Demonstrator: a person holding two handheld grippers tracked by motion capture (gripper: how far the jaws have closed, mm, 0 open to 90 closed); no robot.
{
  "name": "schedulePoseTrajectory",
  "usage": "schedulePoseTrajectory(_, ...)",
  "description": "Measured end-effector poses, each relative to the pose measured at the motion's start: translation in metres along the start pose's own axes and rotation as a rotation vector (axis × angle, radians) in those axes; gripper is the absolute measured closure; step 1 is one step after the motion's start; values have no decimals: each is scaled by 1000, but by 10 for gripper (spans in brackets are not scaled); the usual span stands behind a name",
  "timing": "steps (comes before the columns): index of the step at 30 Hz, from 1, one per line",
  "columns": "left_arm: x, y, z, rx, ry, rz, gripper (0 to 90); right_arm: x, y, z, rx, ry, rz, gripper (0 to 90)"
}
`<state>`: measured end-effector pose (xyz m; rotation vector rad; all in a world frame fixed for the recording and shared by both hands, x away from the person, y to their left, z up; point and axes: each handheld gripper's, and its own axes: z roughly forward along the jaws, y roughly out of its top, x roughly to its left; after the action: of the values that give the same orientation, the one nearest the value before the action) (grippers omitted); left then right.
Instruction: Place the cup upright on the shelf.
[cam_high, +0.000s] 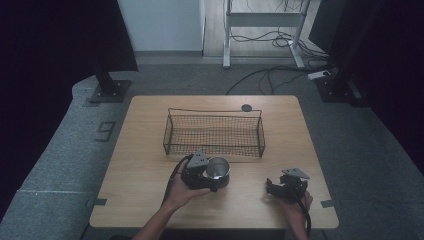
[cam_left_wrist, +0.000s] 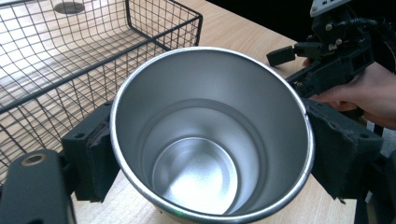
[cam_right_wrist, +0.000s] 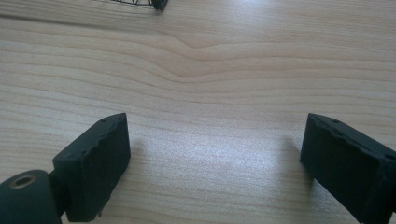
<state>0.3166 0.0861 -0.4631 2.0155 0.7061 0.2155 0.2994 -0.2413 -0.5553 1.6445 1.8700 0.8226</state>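
Steel cup (cam_left_wrist: 210, 135), probably light, stiff and slippery, sits clamped at its sides in left claw (cam_left_wrist: 210, 154); right claw (cam_right_wrist: 215, 163) gapes wide.

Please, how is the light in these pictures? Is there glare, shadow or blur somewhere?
High view: dim, dark at both sides, table evenly lit. Left gripper view: bright glare inside the steel cup, basket washed out at upper left. Right gripper view: sharp wood grain, soft shadows beside the open jaws of the right gripper.
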Motion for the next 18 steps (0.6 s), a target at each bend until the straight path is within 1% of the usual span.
schedulePoseTrajectory(5,4,1,-2,-8,-5,-2,147,0,0,0,0,0,0,82)
schedulePoseTrajectory(7,5,0,-2,-6,2,0,147,0,0,0,0,0,0,82)
schedulePoseTrajectory(11,10,1,-4,-17,-4,-8,147,0,0,0,0,0,0,82)
schedulePoseTrajectory(18,16,5,-8,-20,-1,-10,148,0,0,0,-1,-2,2,85)
